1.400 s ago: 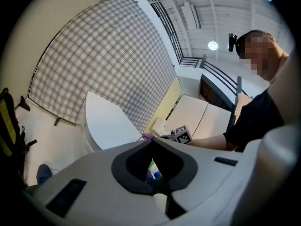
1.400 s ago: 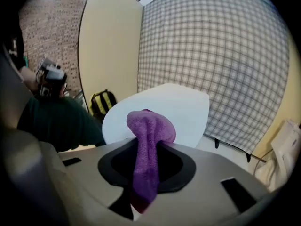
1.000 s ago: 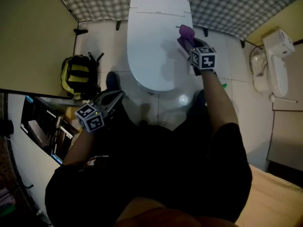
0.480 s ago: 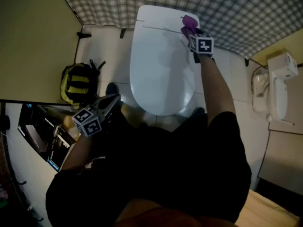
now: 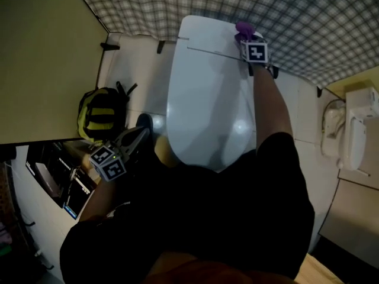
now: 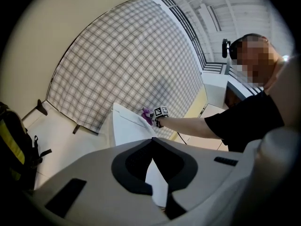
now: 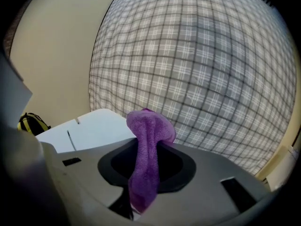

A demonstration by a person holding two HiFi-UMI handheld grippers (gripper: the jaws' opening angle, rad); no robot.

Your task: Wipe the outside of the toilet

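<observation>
The white toilet (image 5: 201, 93) fills the middle of the head view, lid down. My right gripper (image 5: 245, 35) is at its far right corner by the checked wall, shut on a purple cloth (image 5: 244, 28) that touches the toilet's back edge. In the right gripper view the purple cloth (image 7: 146, 159) hangs folded between the jaws, with the toilet (image 7: 89, 128) to the left below. My left gripper (image 5: 137, 137) hangs off the toilet's near left side; its jaws meet at the tips with nothing in them. From the left gripper view I see the toilet (image 6: 124, 126) and cloth (image 6: 146, 114) far ahead.
A yellow and black backpack (image 5: 99, 112) lies on the pale floor left of the toilet. A checked wall (image 5: 308, 22) runs behind it. A white fixture (image 5: 355, 129) stands at the right. A dark shelf with screens (image 5: 53, 182) is at the near left.
My right gripper has carried the purple cloth along the toilet's right side from the middle of the lid to the far back corner. The left gripper has stayed low at the near left.
</observation>
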